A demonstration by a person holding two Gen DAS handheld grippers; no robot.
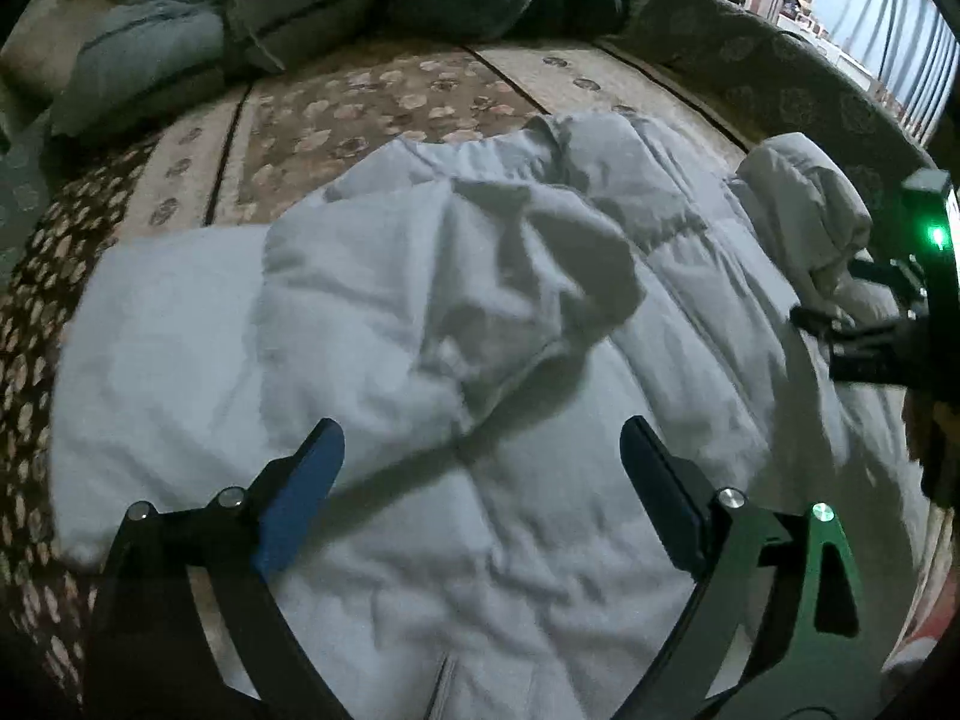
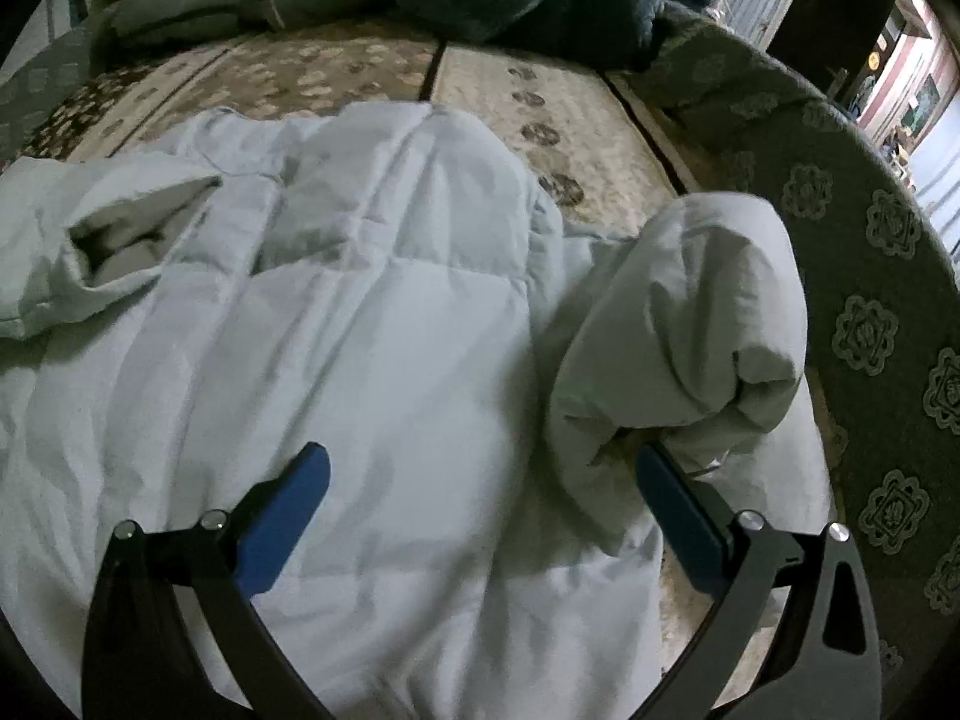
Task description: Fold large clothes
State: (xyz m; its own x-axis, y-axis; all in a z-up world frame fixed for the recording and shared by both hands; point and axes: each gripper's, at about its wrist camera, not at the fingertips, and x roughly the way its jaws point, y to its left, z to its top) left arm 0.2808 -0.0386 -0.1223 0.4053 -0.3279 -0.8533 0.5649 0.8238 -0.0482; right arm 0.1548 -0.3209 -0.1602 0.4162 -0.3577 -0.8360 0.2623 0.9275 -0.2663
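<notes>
Pale blue-white quilted puffer jacket [image 1: 480, 312] spread flat on floral patterned bed cover [image 1: 336, 96], left gripper [image 1: 483, 468] and right gripper [image 2: 480, 492] both wide, empty above it; looks soft, bulky, light, likely slippery, best pinched at right sleeve cuff [image 2: 720, 414]

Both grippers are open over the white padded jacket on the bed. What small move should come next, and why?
Probably the right gripper should close on the bulging sleeve at the jacket's right edge and bring it across the body. The other sleeve already lies folded over the chest, while this one juts sideways toward the bed cover. The left gripper hangs open and empty above the jacket.
</notes>
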